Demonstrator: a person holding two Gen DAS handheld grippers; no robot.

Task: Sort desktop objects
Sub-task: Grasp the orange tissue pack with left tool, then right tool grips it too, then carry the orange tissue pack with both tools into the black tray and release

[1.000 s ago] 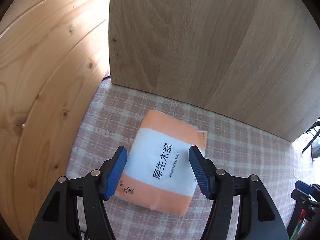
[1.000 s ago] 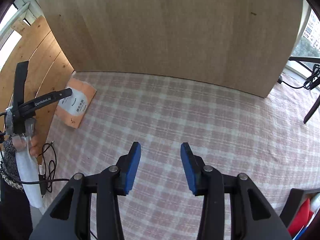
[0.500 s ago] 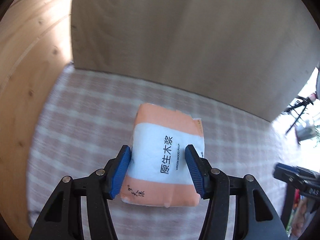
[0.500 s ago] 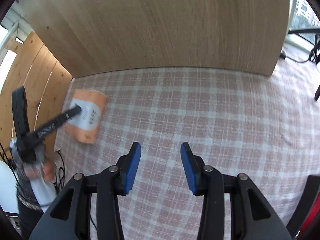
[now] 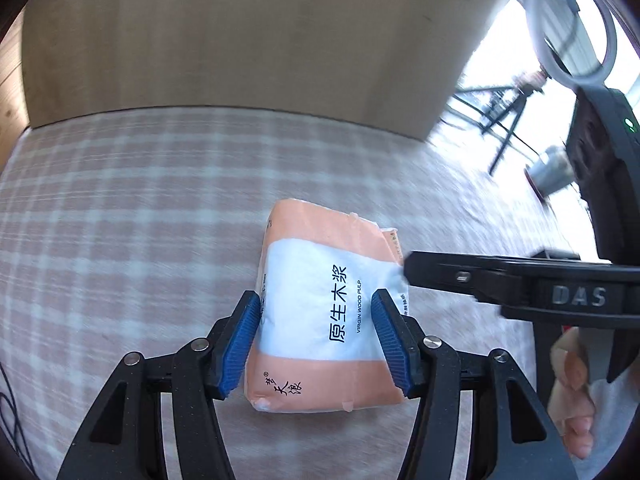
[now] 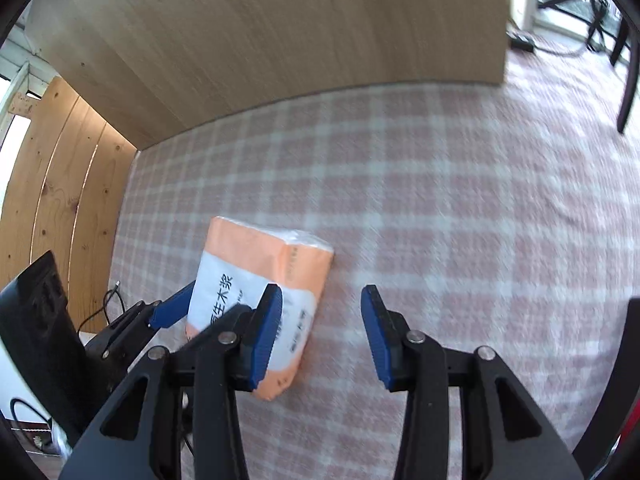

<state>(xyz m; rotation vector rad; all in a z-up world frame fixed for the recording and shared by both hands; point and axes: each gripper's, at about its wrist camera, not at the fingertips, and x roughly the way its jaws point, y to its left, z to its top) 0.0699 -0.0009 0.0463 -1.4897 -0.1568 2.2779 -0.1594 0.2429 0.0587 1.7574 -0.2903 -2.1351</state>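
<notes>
An orange and white tissue pack [image 5: 324, 304] with black Chinese lettering sits between the blue pads of my left gripper [image 5: 318, 340], which is shut on its sides and holds it above the checked cloth. In the right wrist view the same pack [image 6: 264, 292] hangs left of centre with the left gripper's fingers [image 6: 172, 312] around it. My right gripper [image 6: 320, 336] is open and empty, just right of the pack. Its black body shows in the left wrist view [image 5: 520, 284], close to the pack's right edge.
A pink and white checked cloth [image 6: 440, 220] covers the table. A wooden back panel [image 6: 280, 32] stands behind and a pine side panel [image 6: 60, 184] at the left. Black cables [image 6: 108, 304] lie at the left edge. Chair legs [image 6: 624, 60] stand far right.
My left gripper closed on the tissue pack, lifted it and carried it right, away from the pine panel. My right gripper swung left toward the pack and stays open.
</notes>
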